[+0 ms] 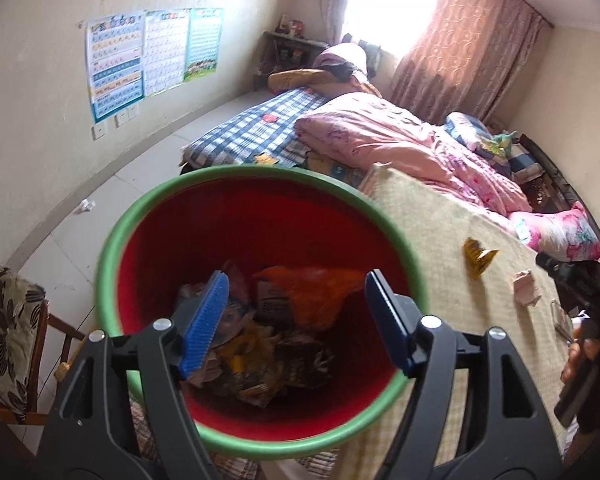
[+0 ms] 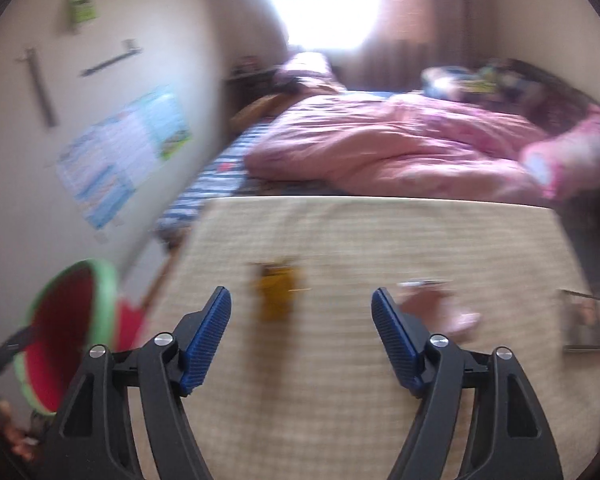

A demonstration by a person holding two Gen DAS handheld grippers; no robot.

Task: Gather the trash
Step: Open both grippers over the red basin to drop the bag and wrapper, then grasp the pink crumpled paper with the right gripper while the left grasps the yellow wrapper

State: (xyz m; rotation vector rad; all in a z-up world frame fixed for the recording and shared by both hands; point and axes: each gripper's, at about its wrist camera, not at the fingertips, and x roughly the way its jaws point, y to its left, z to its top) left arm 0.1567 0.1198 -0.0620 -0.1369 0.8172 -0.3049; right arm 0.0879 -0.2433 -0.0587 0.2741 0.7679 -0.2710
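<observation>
A red bin with a green rim (image 1: 112,240) sits right under my left gripper (image 1: 296,308), which is open and empty above it. The bin holds several crumpled wrappers and an orange bag (image 1: 316,288). On the beige mat (image 1: 420,280) lie a yellow wrapper (image 1: 478,258) and a pinkish crumpled tissue (image 1: 526,288). My right gripper (image 2: 302,328) is open and empty just above the mat; the yellow wrapper (image 2: 278,294) lies ahead between its fingers and the tissue (image 2: 440,308) beside its right finger. The bin (image 2: 108,300) shows at the left. The right wrist view is blurred.
A pink quilt (image 1: 400,140) and checked sheet (image 1: 252,128) cover the bed beyond the mat. A floral pillow (image 1: 560,236) lies at right. A white crumpled paper (image 1: 85,205) lies on the floor by the wall. A cushioned wooden chair (image 1: 8,332) stands at left.
</observation>
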